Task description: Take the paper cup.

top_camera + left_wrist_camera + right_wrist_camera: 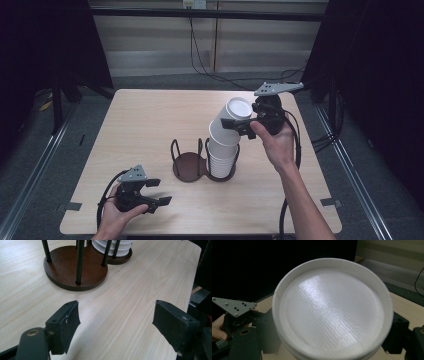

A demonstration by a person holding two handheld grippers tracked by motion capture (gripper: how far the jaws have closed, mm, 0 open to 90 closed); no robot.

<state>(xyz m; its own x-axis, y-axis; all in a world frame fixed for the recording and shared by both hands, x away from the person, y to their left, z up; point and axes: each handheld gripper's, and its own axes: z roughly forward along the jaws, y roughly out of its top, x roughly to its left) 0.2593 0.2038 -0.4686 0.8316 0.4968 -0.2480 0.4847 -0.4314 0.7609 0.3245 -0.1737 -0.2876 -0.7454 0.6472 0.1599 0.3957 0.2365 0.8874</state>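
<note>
- Nearest, the left gripper (pixel 150 192) rested low at the table's (pixel 150 125) front left edge, its jaws spread wide with bare wood between them, holding nothing.
- Just beyond it stood the cup holder (pixel 189 162), two joined brown discs ringed by dark posts; its left bay was empty, while the right bay carried the stack of white paper cups (pixel 221 157).
- Farther back, the right gripper (pixel 241 126) pinched the top cup (pixel 231 126) by its sides; that cup was tilted away from the stack, upside down, its flat bottom (pixel 332 315) facing the right gripper's camera.
- Judging by this, the step in hand was peeling one cup off the stack. To do it well, the pull should probably follow the stack's axis, with a light squeeze so the thin wall does not buckle, and with care that the next cup does not ride up with it.
- As for writing, no brand, label or print could be read on the cups, holder or grippers.
</note>
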